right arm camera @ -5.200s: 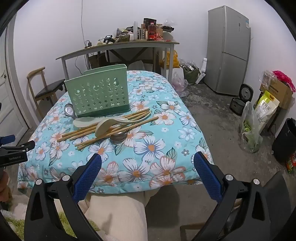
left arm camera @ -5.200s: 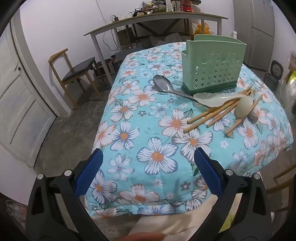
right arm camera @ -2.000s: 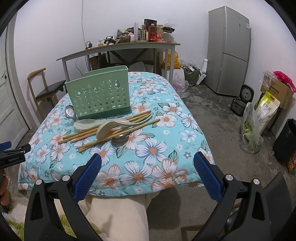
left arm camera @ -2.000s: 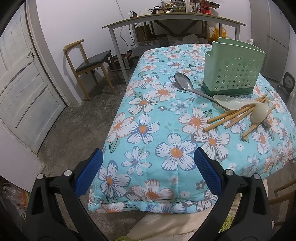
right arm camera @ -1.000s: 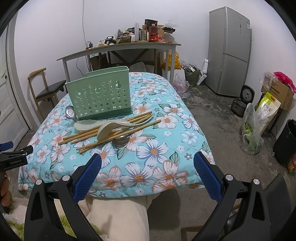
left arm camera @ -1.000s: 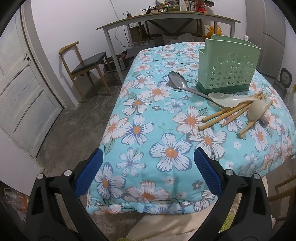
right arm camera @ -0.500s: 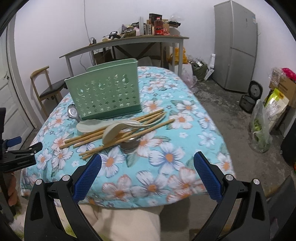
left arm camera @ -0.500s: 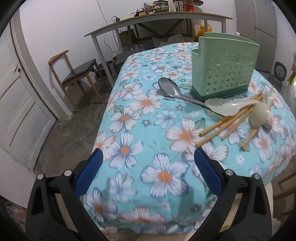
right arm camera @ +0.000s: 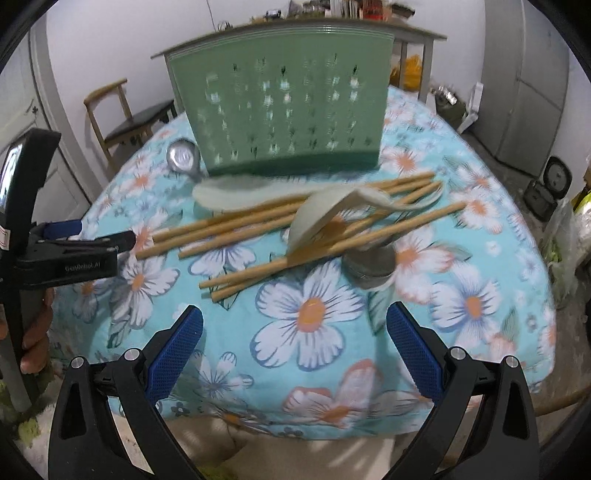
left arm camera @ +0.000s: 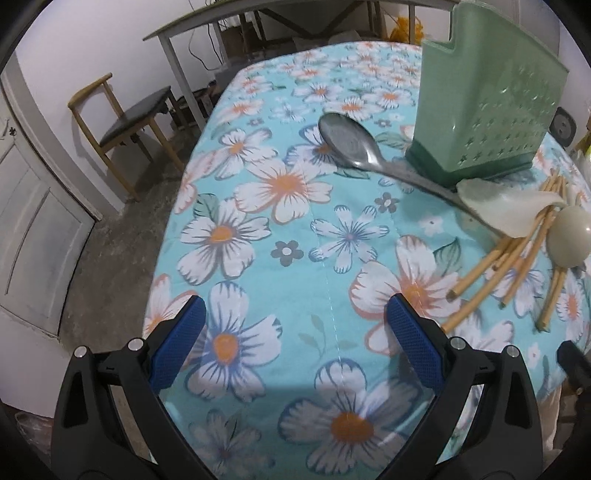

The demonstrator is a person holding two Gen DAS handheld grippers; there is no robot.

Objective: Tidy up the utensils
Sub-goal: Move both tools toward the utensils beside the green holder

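A green perforated utensil holder stands upright on the floral tablecloth; it also shows in the left wrist view. In front of it lie several bamboo chopsticks, two pale ladles and a metal spoon in a loose pile. The chopsticks lie right of my left gripper, which is open and empty over the cloth. My right gripper is open and empty just short of the chopstick pile. The left gripper's body shows at the right view's left edge.
A wooden chair and a grey table stand behind the covered table. A white door is at the left. A grey fridge and floor clutter are at the right.
Both grippers have moved forward and lower toward the table; the holder and utensil pile now loom much larger. Both stay open. The utensils have not moved.
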